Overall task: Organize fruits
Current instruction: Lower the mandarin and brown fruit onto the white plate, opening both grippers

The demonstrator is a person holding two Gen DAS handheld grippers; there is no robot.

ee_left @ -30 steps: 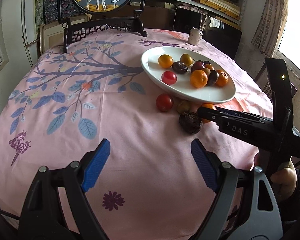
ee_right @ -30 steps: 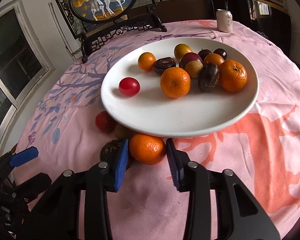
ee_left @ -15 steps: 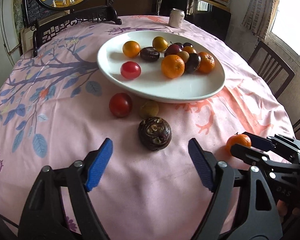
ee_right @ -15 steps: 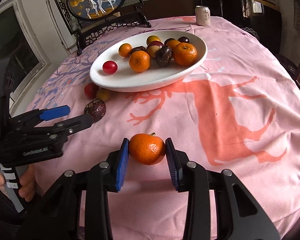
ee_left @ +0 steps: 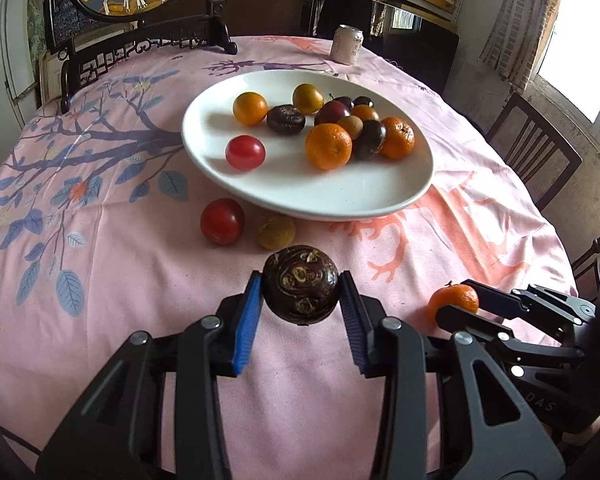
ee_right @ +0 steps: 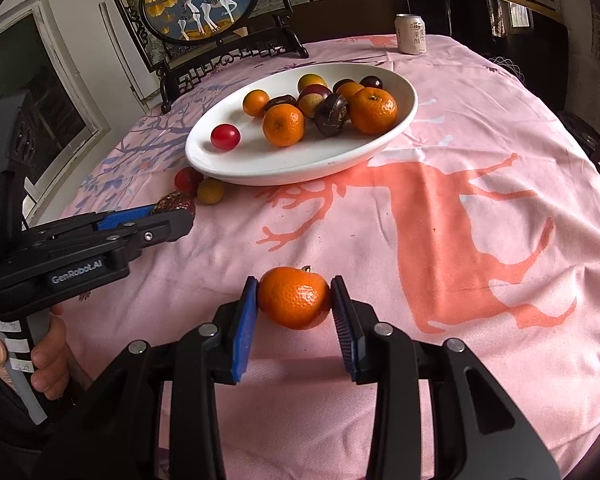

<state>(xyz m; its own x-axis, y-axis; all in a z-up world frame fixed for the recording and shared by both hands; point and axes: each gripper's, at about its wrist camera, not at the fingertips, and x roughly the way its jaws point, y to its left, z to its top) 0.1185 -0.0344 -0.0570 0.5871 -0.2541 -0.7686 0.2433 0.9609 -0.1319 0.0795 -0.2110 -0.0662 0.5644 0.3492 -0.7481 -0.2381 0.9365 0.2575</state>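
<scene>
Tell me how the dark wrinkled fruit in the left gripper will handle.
The dark wrinkled fruit is round, so it would probably roll if released. Its dimpled, shrivelled skin suggests a light, slightly yielding shell. The left gripper touches only its sides, so it may pivot.

bright window glare at right, soft shadows, fisheye-warped dark edges

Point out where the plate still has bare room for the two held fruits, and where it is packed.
The white plate is bare across its near half, between the red tomato and the near rim. The far right side is packed with fruit. The left gripper holds the dark fruit; the right gripper holds the mandarin.
</scene>
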